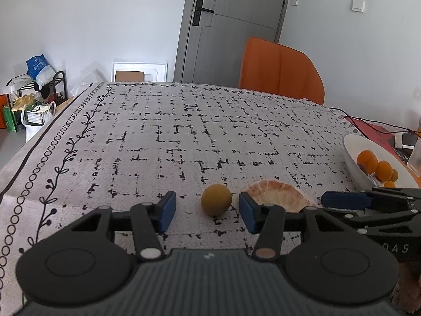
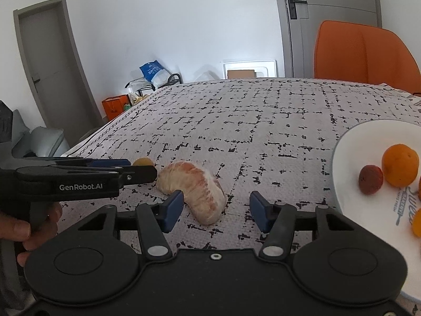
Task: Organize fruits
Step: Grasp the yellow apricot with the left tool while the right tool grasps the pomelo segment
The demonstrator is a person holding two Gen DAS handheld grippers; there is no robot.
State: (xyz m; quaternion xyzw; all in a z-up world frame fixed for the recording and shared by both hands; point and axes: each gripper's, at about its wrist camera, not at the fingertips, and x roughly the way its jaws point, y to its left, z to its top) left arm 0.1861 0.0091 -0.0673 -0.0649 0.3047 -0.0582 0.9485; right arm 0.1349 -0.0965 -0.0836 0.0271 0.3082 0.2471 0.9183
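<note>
Low over the counter [image 1: 184,131], both grippers tilt downward with jaws apart and nothing clamped: the left gripper [image 1: 208,212] frames a small yellow fruit [image 1: 216,200] without touching it, the right gripper [image 2: 216,210] straddles a peeled pomelo segment [image 2: 194,191], beside a white plate [image 2: 350,142] of oranges [image 2: 400,164].

White "GenRobot.AI" on the left gripper [image 2: 142,169] body. Blue script starting "Swee", cut off, on the white plate [image 2: 350,142]. Blue bag [image 2: 152,72] print unreadable.
</note>
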